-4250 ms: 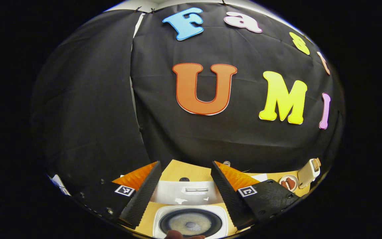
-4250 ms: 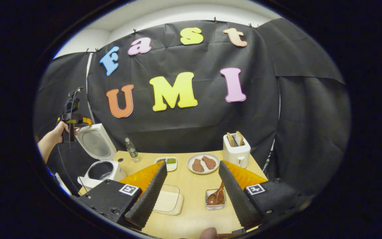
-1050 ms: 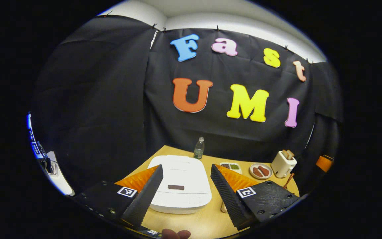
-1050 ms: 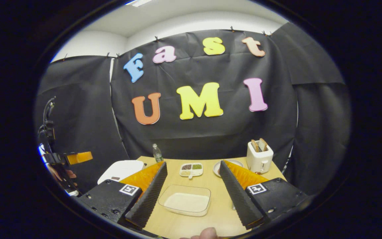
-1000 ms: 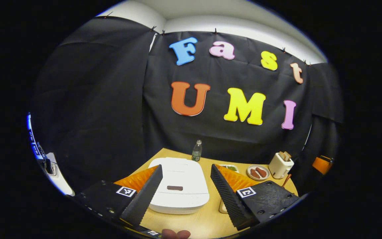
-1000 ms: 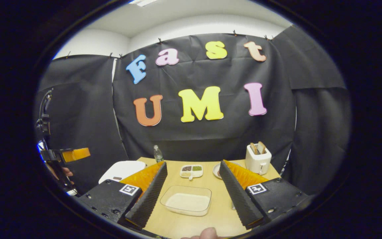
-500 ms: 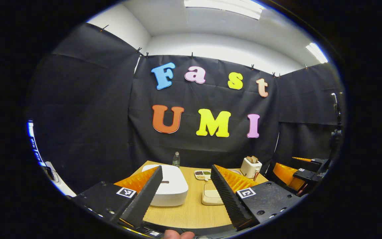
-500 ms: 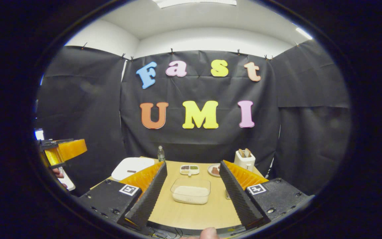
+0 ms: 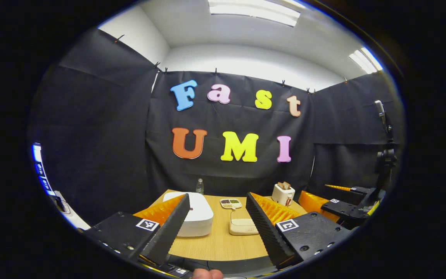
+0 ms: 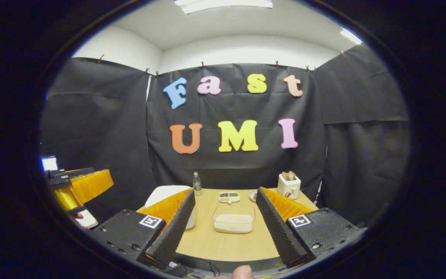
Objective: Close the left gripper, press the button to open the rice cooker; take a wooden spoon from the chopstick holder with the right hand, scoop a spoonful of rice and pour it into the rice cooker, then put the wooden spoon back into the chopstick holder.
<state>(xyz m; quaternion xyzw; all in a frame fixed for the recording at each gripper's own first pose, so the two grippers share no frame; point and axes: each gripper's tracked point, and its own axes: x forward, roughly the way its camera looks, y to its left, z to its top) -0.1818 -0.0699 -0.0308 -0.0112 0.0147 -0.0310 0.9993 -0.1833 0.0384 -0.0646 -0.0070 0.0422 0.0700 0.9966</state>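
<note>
- Rice cooker [image 9: 194, 213]: lid down, at the table's [image 9: 223, 244] left edge, contents hidden.
- Clear rice container [image 10: 234, 219]: mid-table, holding white rice.
- Divided dish [image 10: 229, 197]: toward the far edge, holding assorted grains.
- Left gripper [image 9: 217, 226]: fingers spread wide, empty, off the near edge, apart from the cooker.
- Right gripper [image 10: 227, 228]: spread wide, empty, off the near edge.

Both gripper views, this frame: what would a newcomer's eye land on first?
Probably the white rice cooker, lid down, on the left of the wooden table, and the clear container of rice at the table's middle. Next, each view's own black fingers spread wide at the bottom with nothing between them: the left gripper and the right gripper, both back from the table's near edge. A white toaster stands at the far right corner.
</note>
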